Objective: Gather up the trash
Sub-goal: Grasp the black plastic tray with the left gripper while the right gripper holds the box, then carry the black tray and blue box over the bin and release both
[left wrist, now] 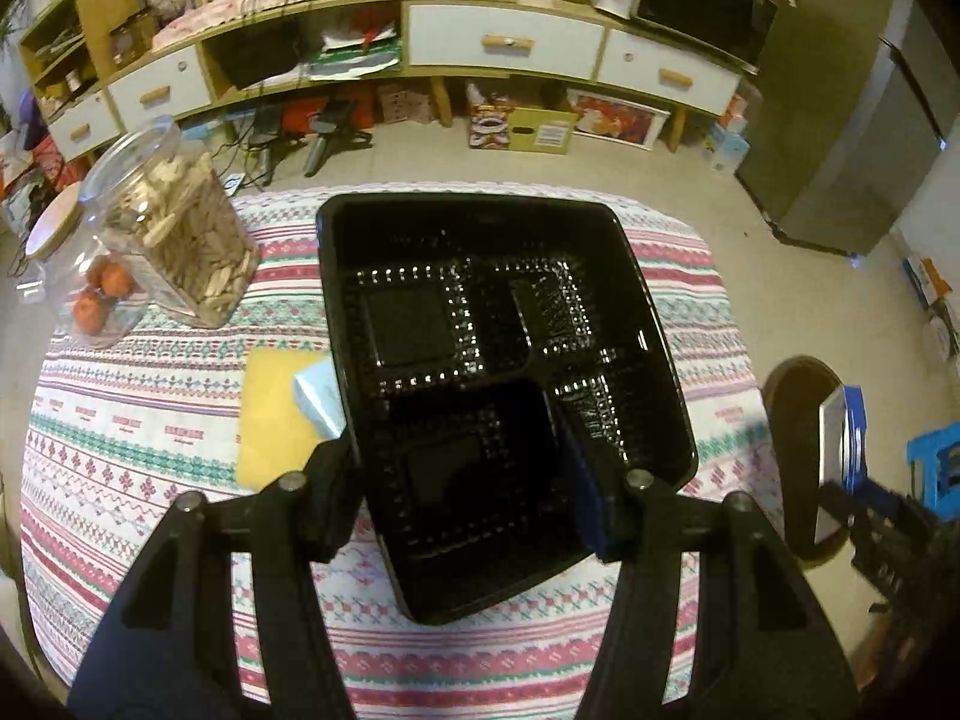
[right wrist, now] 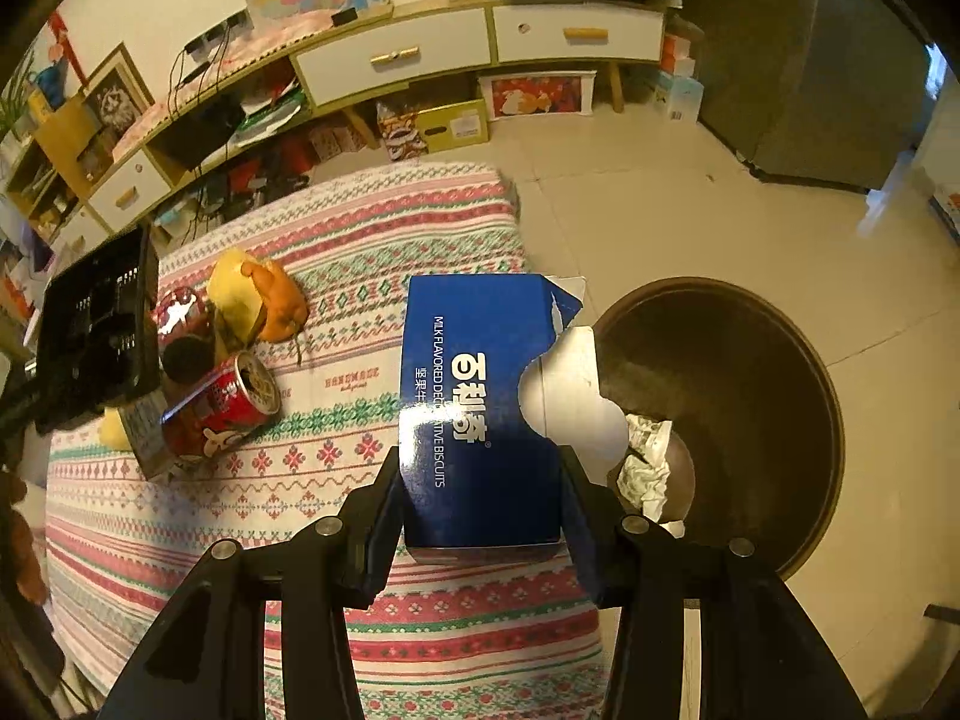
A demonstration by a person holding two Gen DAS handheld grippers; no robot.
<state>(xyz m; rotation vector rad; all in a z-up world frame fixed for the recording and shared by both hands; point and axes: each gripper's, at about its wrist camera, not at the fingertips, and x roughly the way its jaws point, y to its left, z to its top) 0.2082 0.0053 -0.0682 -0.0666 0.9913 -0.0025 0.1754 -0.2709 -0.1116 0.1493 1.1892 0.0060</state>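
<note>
The right gripper [right wrist: 480, 498] clamps one blue biscuit box [right wrist: 480, 408] reading "MILK FLAVORED DECORATIVE BISCUITS" (Chinese characters beside it), long axis pointing away, torn end over the brown bin [right wrist: 750, 372]. The left gripper [left wrist: 468, 480] pinches one black compartment tray [left wrist: 480, 360] above the striped worktop [left wrist: 150, 420], lengthwise ahead.

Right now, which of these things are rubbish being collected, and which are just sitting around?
Part of the job:
- black food tray, held by the left gripper
- blue biscuit box, held by the right gripper
- red can lying on the table
- brown bin with crumpled paper inside

Just lying about:
- glass jars
- drawer cabinet
</note>
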